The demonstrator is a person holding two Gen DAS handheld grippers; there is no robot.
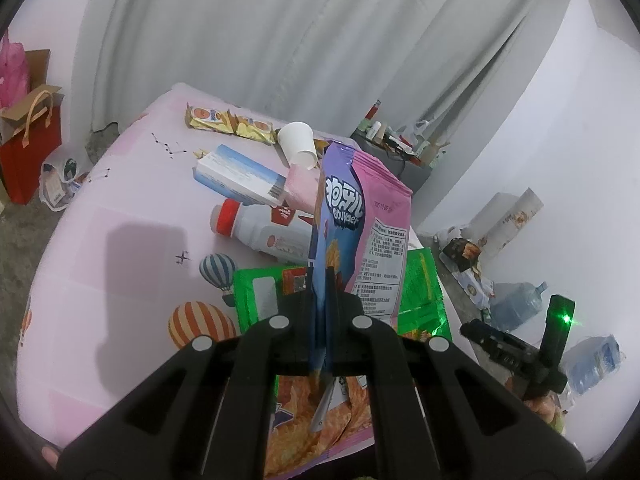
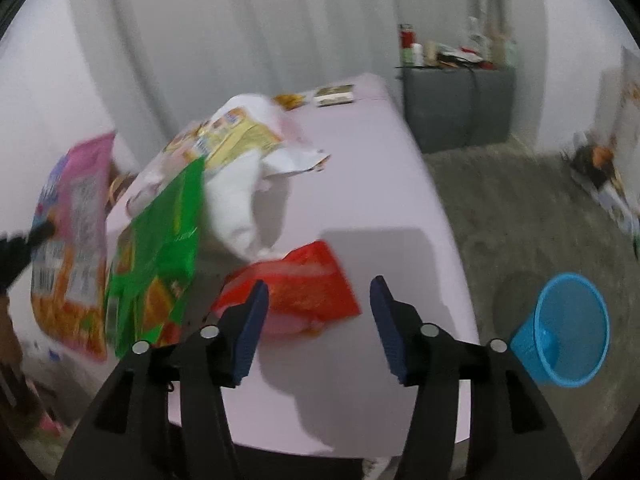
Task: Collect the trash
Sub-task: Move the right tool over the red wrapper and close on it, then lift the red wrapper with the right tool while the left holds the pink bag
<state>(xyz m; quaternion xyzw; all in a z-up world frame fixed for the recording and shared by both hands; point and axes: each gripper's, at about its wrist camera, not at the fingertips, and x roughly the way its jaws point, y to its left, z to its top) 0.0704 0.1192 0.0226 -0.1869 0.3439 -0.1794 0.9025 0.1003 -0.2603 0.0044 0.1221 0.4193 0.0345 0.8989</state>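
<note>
The left gripper (image 1: 320, 300) was clamped on a light, crinkly pink snack bag (image 1: 360, 224) by its flat edge. The right gripper (image 2: 316, 320) stood open just above a red wrapper (image 2: 296, 292).

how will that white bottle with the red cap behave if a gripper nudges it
The white bottle lies on its side on the pink tablecloth, so a nudge across its round body would probably roll it. It looks like rigid plastic, likely to keep its shape under the pads. Its smooth surface could slip. Whether it is full cannot be told.
</note>
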